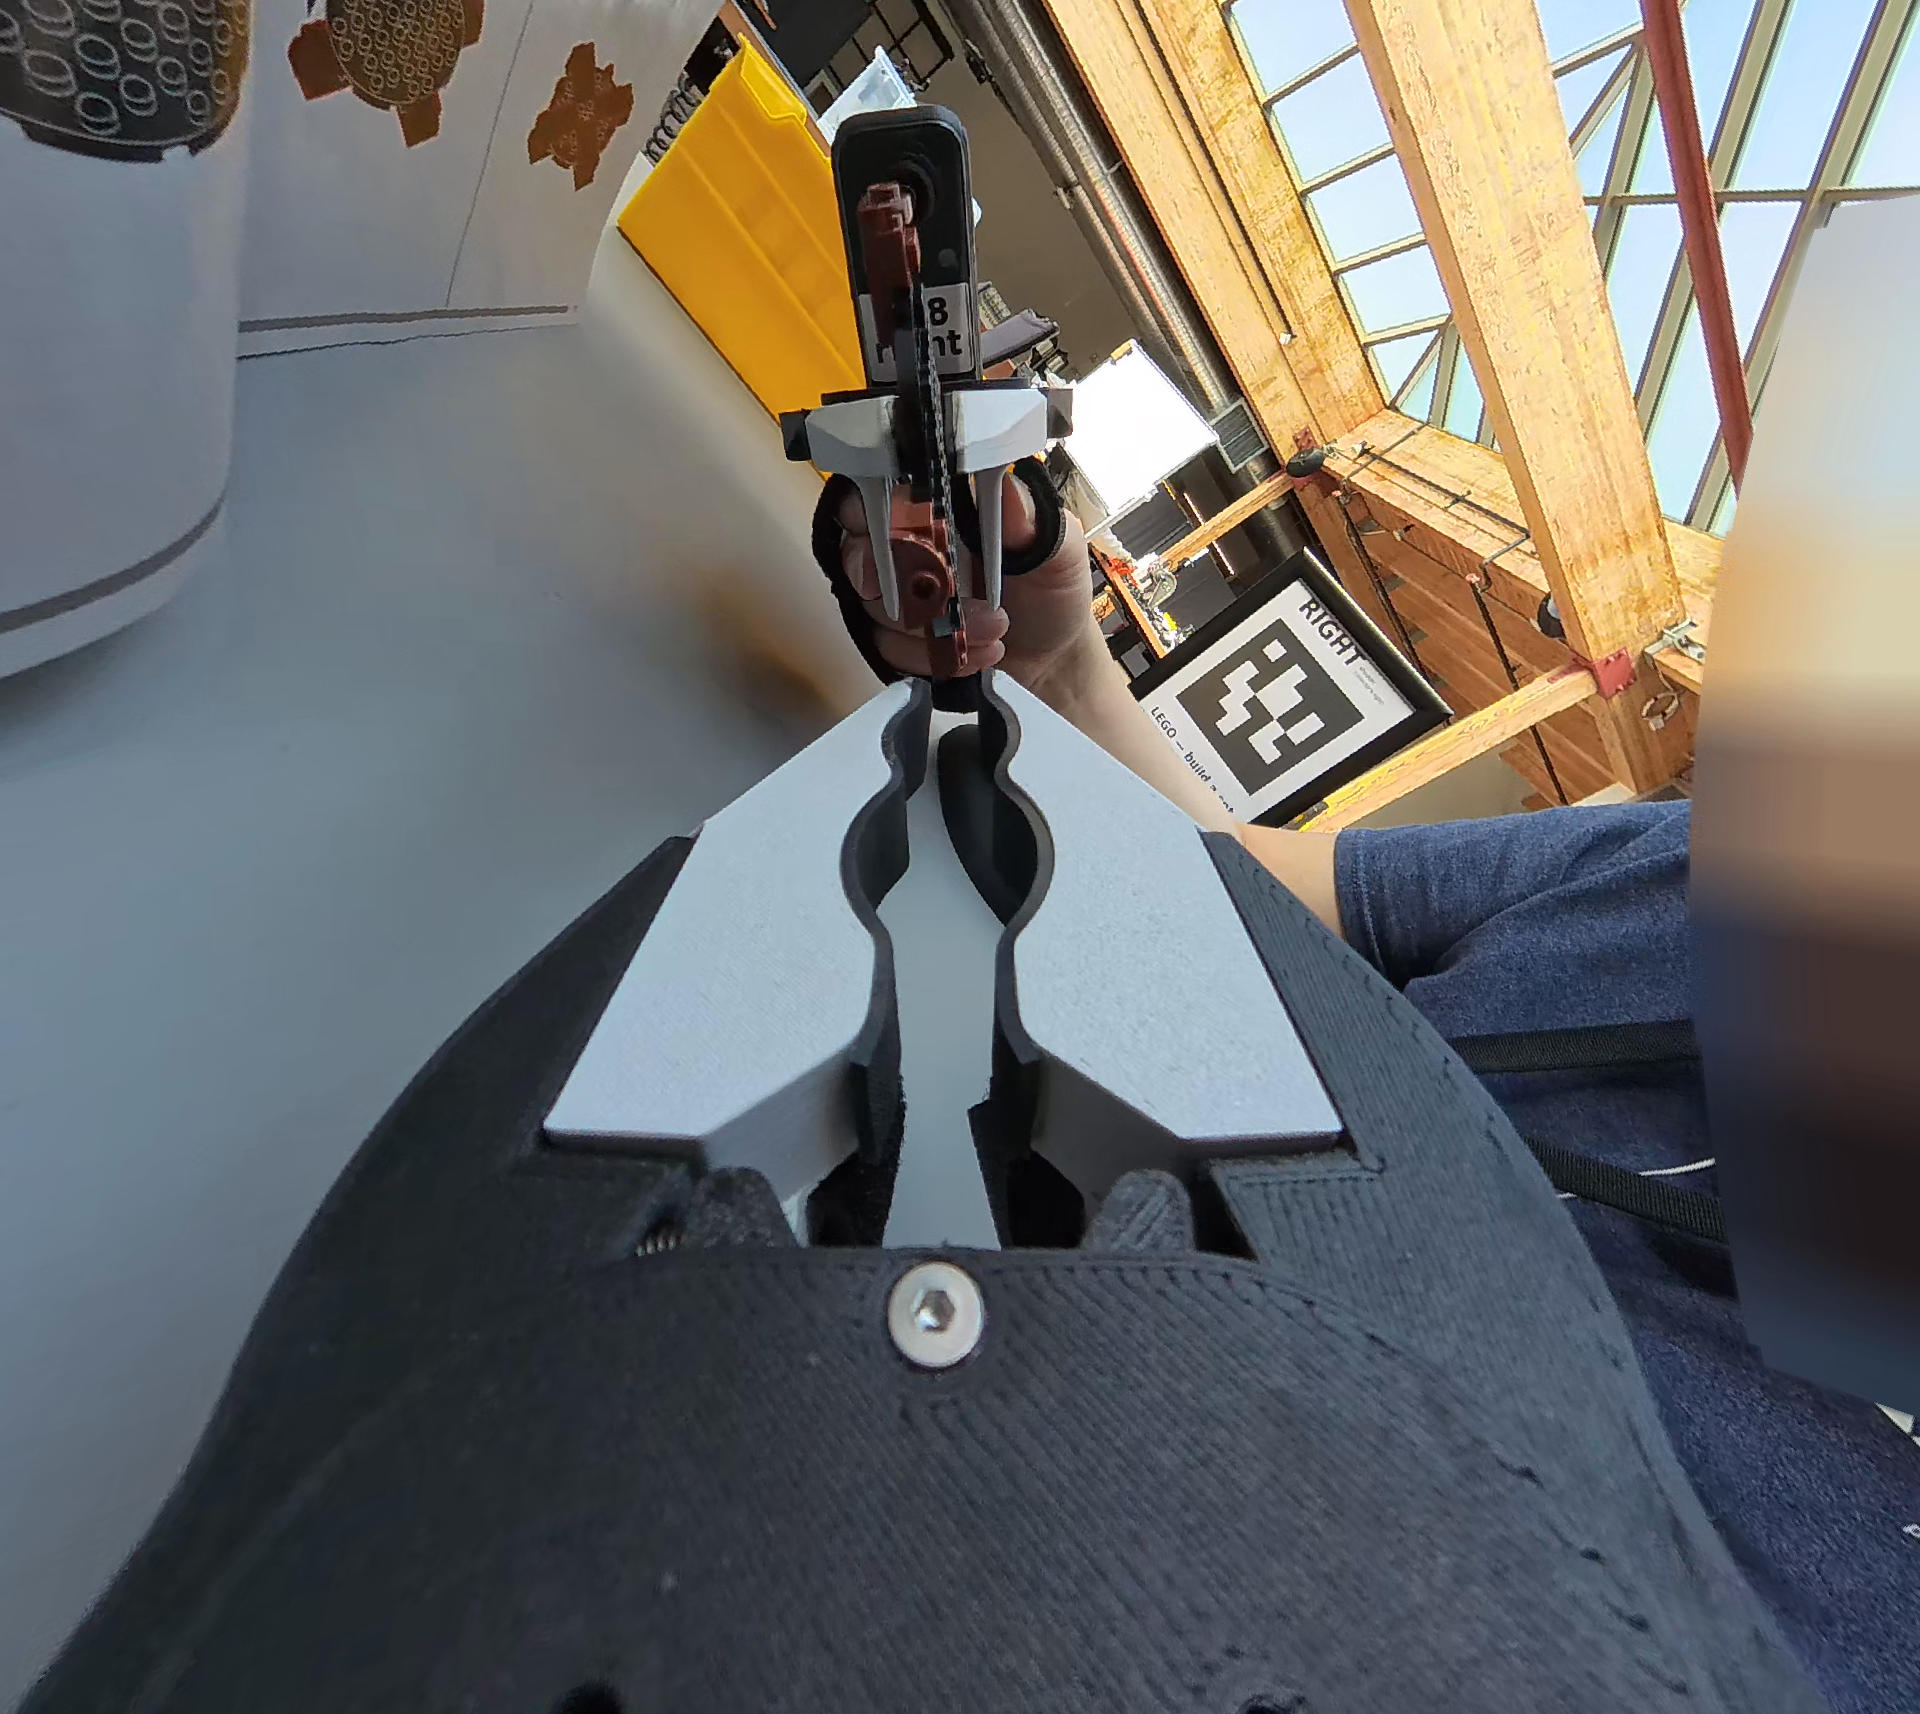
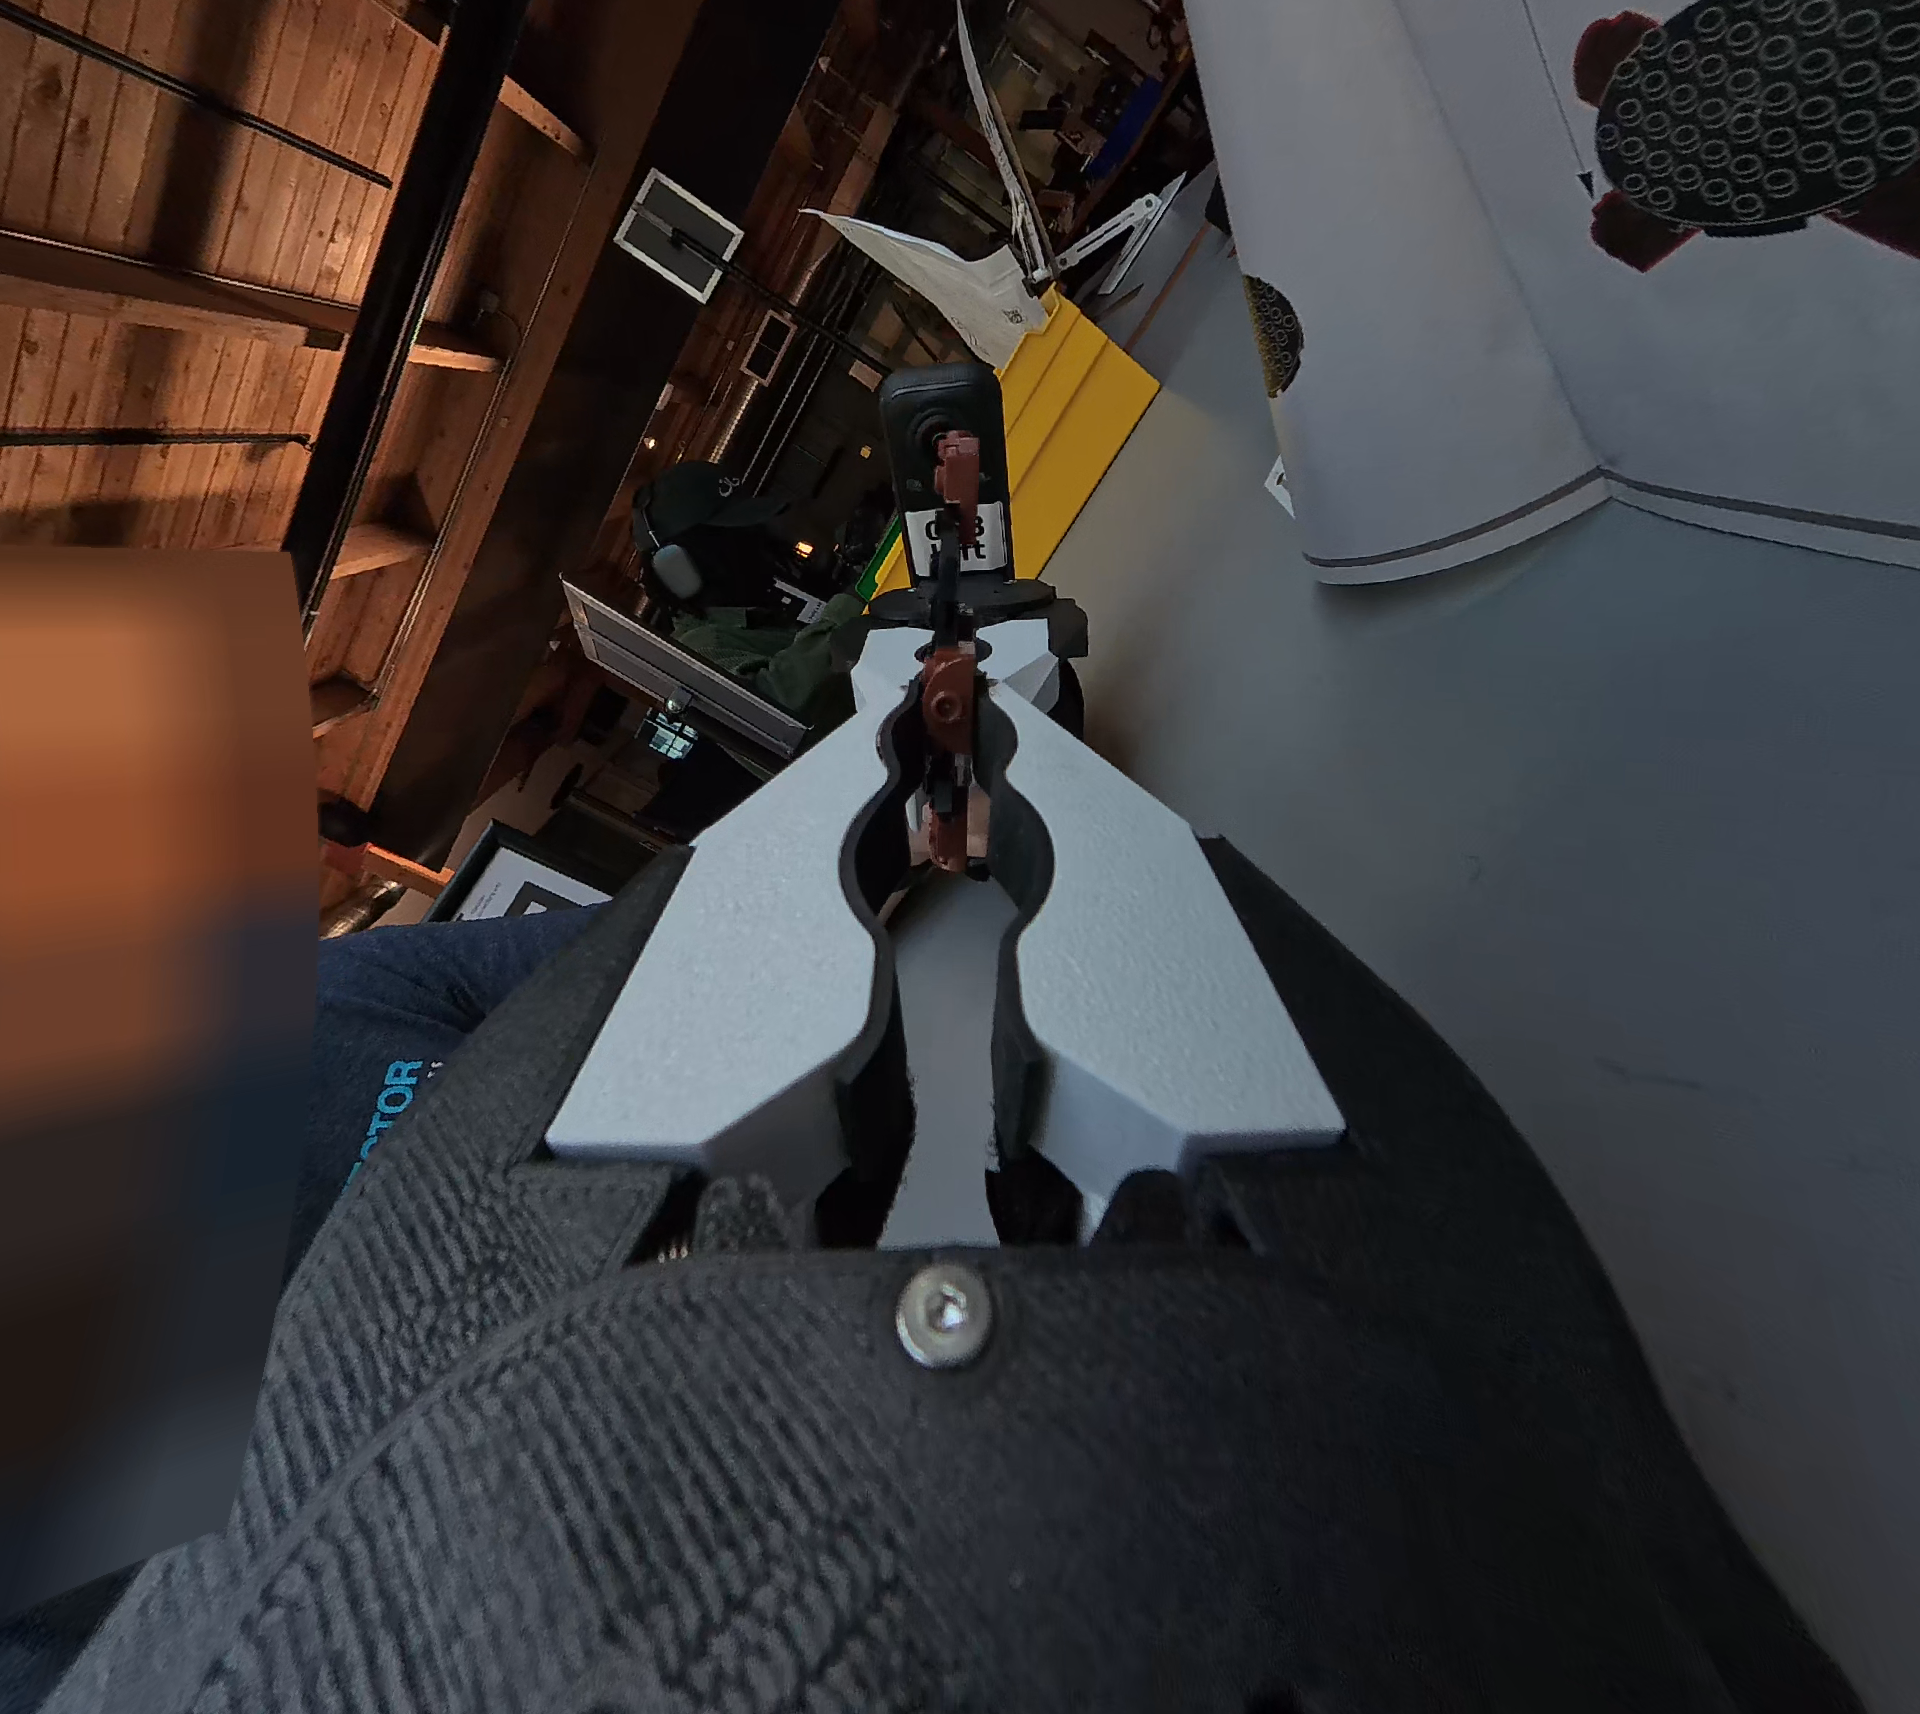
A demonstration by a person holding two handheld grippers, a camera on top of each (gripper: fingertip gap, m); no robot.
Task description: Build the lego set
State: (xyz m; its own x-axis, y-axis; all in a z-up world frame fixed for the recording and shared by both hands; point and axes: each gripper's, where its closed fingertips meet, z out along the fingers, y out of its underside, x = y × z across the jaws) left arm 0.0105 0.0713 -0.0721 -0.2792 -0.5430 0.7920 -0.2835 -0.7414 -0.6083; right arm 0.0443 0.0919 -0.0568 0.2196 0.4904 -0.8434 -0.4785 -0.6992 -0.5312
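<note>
The lego assembly point(image 1: 925, 417) is a black round plate seen edge-on, with reddish-brown pieces on its rim. It is held upright in the air between my two grippers, which face each other. My left gripper point(image 1: 954, 696) is shut on the plate's lower near edge, which runs back between its jaws. My right gripper point(image 1: 940, 599) faces it and holds the same plate, with a hand behind it. In the right wrist view my right gripper point(image 2: 948, 719) is shut on the assembly point(image 2: 945, 703), and my left gripper point(image 2: 951, 662) is close behind its tips.
Printed instruction sheets point(image 1: 395, 33) with pictures of the model lie on the grey table point(image 1: 416, 625); they also show in the right wrist view point(image 2: 1756, 106). A yellow bin point(image 1: 748, 251) stands behind the grippers. A framed marker sign point(image 1: 1288, 698) and a blue-sleeved arm point(image 1: 1507, 895) are at the right. Tip to tip, the grippers are about 5 cm apart.
</note>
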